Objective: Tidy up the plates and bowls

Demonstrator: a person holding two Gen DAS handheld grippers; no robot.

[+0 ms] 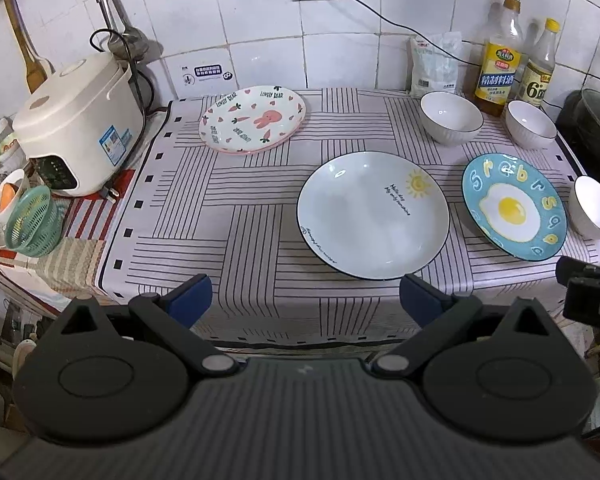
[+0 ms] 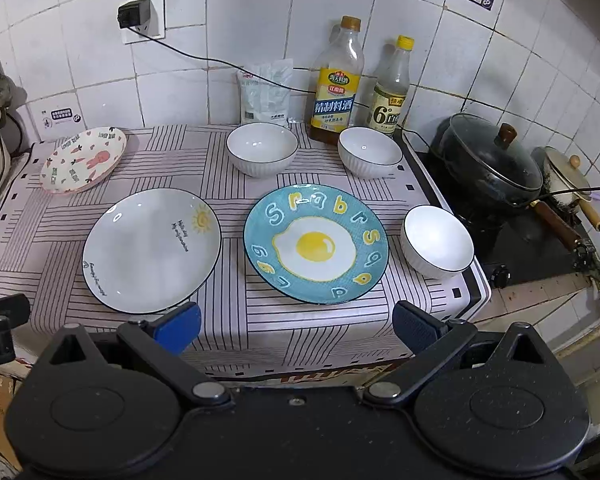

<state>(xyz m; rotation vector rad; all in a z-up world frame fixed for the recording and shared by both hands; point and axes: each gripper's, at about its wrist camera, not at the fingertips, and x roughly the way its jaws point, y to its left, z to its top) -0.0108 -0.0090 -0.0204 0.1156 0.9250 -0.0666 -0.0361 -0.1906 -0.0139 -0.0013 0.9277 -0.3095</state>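
Both grippers hang in front of the near edge of the bench, the left gripper (image 1: 306,294) and the right gripper (image 2: 296,322), each with its blue-padded fingers spread wide apart and nothing between them. On the striped cloth (image 2: 236,332) the dishes lie all separate. The rabbit plate (image 1: 253,119) sits toward the far left corner, beside the rice cooker (image 1: 76,120). The white plate (image 2: 152,250) with a little sun lies near the front edge, and the egg plate (image 2: 315,244) is just beside it on the right, not touching. One bowl (image 2: 438,242) stands at the right edge, near the stove, and two more bowls (image 2: 262,154) (image 2: 370,151) stand along the far edge in front of the bottles (image 2: 336,80). I judge that the sorting is not yet begun: no plate lies on another and no bowl is nested. A sensible first move would be to bring one gripper low to the rim of a front plate and grip the thin edge, so it can be lifted onto its neighbour without sliding.
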